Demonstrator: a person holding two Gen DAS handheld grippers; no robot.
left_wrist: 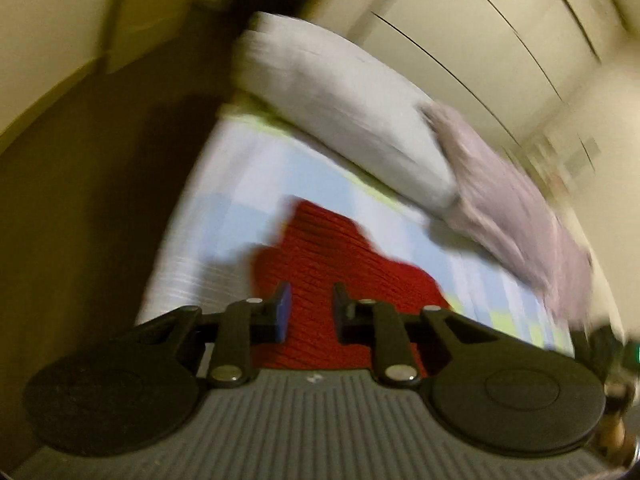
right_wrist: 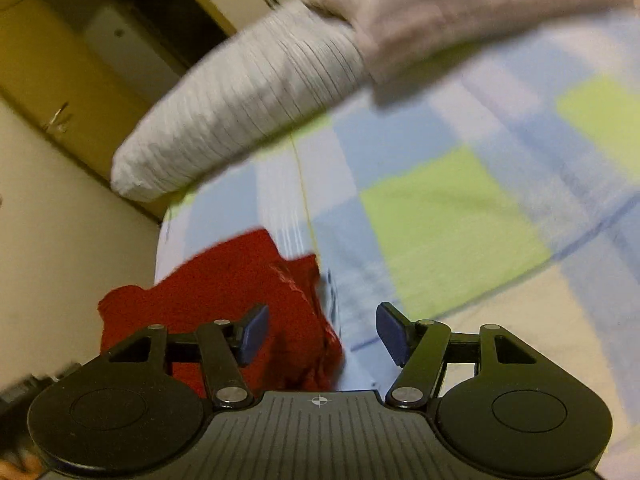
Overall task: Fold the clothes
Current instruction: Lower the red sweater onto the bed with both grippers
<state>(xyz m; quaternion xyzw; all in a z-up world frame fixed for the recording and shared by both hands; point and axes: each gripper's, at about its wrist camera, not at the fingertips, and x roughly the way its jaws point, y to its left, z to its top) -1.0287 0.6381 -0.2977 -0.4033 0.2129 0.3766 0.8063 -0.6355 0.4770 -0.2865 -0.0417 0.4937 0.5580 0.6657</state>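
The red knit garment (left_wrist: pixel 336 264) lies bunched on the checked bedsheet (right_wrist: pixel 452 208) at about 6 o'clock from the pillow (left_wrist: pixel 320 92), soft and floppy, likely best pinched at an edge, under both grippers, left (left_wrist: pixel 312 308) and right (right_wrist: pixel 322 332), jaws apart and empty

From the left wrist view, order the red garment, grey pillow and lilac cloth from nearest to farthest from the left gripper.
1. Red garment, right ahead of the left gripper.
2. Grey pillow, beyond it at the bed's far edge.
3. Lilac cloth, far right; too close to call against the pillow.
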